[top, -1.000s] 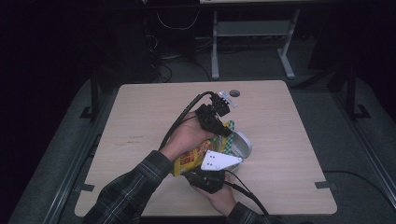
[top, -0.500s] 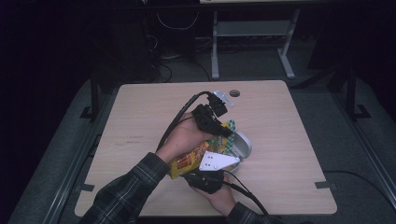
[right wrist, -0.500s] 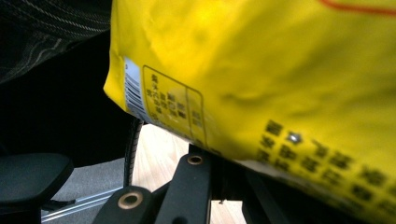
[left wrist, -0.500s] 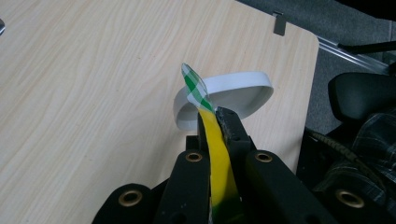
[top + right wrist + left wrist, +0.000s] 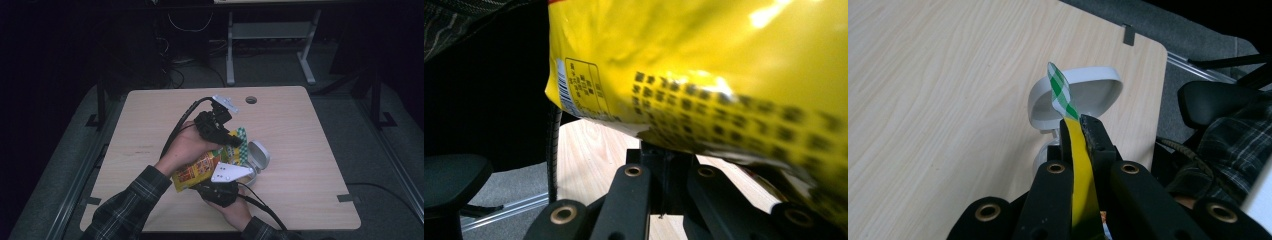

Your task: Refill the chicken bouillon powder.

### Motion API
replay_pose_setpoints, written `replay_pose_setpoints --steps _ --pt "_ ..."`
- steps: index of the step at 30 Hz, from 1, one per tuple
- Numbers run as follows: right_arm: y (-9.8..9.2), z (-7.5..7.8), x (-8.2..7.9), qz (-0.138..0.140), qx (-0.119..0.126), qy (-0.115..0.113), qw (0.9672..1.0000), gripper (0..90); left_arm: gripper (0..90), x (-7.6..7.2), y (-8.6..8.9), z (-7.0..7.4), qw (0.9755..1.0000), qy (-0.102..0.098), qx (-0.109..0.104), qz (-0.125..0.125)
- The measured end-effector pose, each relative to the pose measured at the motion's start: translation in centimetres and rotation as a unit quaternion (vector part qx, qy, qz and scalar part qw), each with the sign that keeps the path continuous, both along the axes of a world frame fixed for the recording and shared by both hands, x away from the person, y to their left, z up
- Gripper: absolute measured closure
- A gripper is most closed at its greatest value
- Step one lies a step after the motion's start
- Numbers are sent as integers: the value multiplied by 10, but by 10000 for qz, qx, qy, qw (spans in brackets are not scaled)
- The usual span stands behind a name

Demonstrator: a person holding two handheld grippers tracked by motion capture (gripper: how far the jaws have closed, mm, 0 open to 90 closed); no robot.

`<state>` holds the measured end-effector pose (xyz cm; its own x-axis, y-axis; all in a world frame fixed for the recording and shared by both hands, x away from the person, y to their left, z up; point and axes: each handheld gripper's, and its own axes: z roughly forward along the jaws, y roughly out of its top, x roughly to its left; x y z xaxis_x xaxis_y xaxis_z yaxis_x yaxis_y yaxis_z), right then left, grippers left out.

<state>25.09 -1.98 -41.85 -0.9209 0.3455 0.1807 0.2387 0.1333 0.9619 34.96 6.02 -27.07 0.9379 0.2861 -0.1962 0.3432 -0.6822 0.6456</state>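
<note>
A yellow snack bag (image 5: 199,169) with a green-and-white checked top strip (image 5: 242,142) hangs over the table between both grippers. My left gripper (image 5: 235,143) is shut on the bag's top edge, and the left gripper view has the yellow film (image 5: 1081,165) pinched between its jaws with the checked strip (image 5: 1060,92) sticking out past them. My right gripper (image 5: 207,184) grips the bag's lower edge from below. In the right gripper view the bag (image 5: 704,65) hangs close over the shut jaws (image 5: 668,150). A white container (image 5: 257,157) with its lid up (image 5: 1083,95) sits just beyond the bag.
The light wooden table (image 5: 300,125) has a round cable hole (image 5: 251,100) near its far edge. A person's plaid sleeves (image 5: 127,210) come in from the near side. Dark floor, a black chair (image 5: 1213,100) and a metal frame (image 5: 270,35) surround the table.
The left gripper has drifted a little to the left and up with the bag's top edge. The right gripper has kept its place under the bag.
</note>
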Motion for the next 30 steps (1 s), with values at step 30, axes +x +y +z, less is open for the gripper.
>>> replay_pose_setpoints --steps 30 --pt "2 -4 -2 -37 -132 86 9999 899 900 -3 75 13 9913 -426 -1197 339"
